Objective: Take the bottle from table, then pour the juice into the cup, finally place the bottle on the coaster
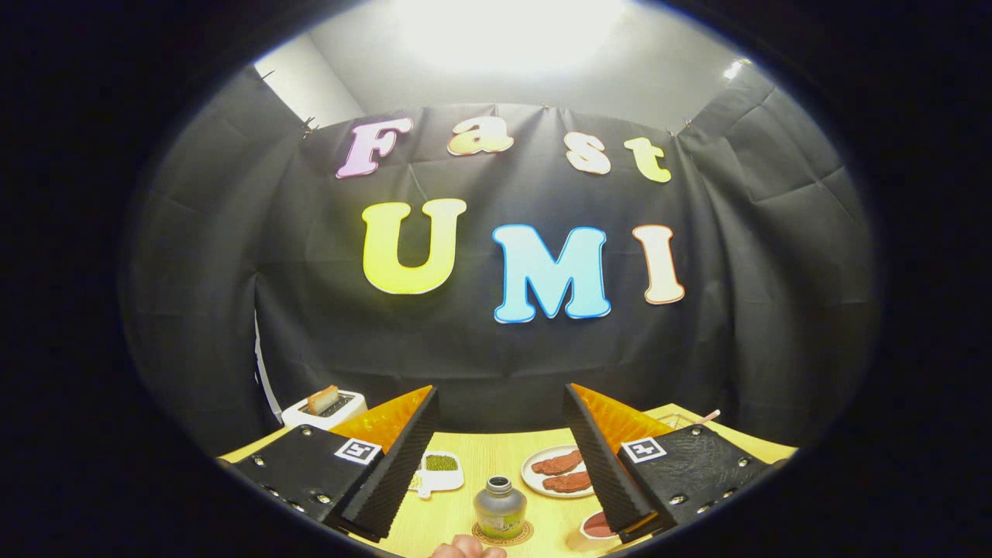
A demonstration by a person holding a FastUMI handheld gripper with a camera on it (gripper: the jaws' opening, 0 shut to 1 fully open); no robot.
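From the gripper view, your gripper is spread wide, fingers well apart and pinching nothing. The ridged inner faces of the two fingers angle away from each other, and each finger carries a small square marker tag on its top side.

The bottle sits upright in the open gap between the fingers, touching neither one. It's a small greyish bottle with a dark neck and a green label, and I can't tell whether a cap is on it. It's standing on a round coaster with a patterned rim, so the bottle is on the coaster already. Right in front of the coaster, at the near side of the wooden table, you can see a person's fingertips poking in, just beside the coaster.

The cup is close to your right finger, partly hidden behind it. It looks light-coloured with something reddish inside.

Beyond the bottle, on the right, there's a white plate with two brownish-red strips of food, its right side tucked behind the right finger. On the left there's a small white dish holding something green, next to the left finger. Farther back on the left, past the left finger, a white toaster stands with a slice of bread sticking up out of it
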